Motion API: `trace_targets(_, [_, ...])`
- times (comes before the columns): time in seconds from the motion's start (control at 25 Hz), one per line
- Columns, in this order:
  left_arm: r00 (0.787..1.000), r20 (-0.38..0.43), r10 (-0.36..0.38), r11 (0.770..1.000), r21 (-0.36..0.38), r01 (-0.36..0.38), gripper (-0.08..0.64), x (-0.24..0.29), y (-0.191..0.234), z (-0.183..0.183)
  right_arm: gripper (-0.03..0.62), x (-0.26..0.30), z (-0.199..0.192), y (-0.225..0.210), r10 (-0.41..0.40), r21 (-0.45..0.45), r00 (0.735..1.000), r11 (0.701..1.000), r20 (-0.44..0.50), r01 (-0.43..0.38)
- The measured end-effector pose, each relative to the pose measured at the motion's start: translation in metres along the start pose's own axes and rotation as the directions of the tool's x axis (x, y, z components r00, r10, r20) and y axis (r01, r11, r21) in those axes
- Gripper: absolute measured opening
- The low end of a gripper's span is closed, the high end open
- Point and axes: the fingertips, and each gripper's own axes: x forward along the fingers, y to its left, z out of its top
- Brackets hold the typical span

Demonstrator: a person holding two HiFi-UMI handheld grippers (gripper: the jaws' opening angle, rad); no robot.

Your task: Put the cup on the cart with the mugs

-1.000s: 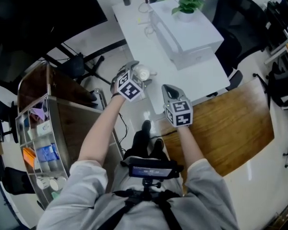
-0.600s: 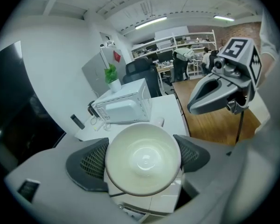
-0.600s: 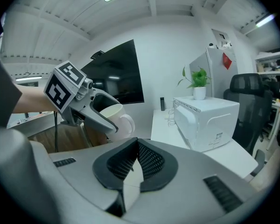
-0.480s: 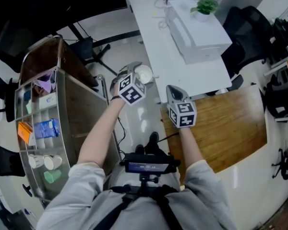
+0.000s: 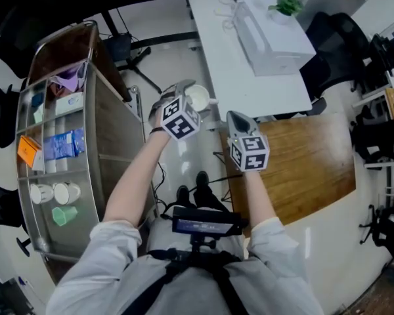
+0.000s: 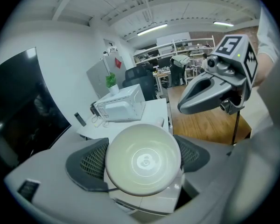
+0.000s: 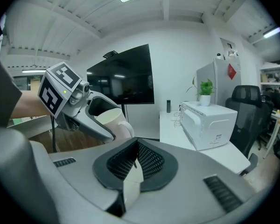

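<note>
Head view, frame centre: left gripper clasps the white cup, right gripper just beside it is clenched empty, cart stands at left

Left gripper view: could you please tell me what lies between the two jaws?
A white cup, mouth toward the camera, is clamped between the jaws of the left gripper; the left gripper view shows this.
</note>
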Motion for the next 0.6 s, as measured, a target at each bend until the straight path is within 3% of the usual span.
trace_targets(0.6, [0.994, -0.065, 0.092, 0.993, -0.062, -0.096, 0.436, -0.069, -0.111, 0.009, 0.006, -0.111, -0.024, 0.031, 0.132, -0.038, 0.99, 0.991, 0.046, -0.131])
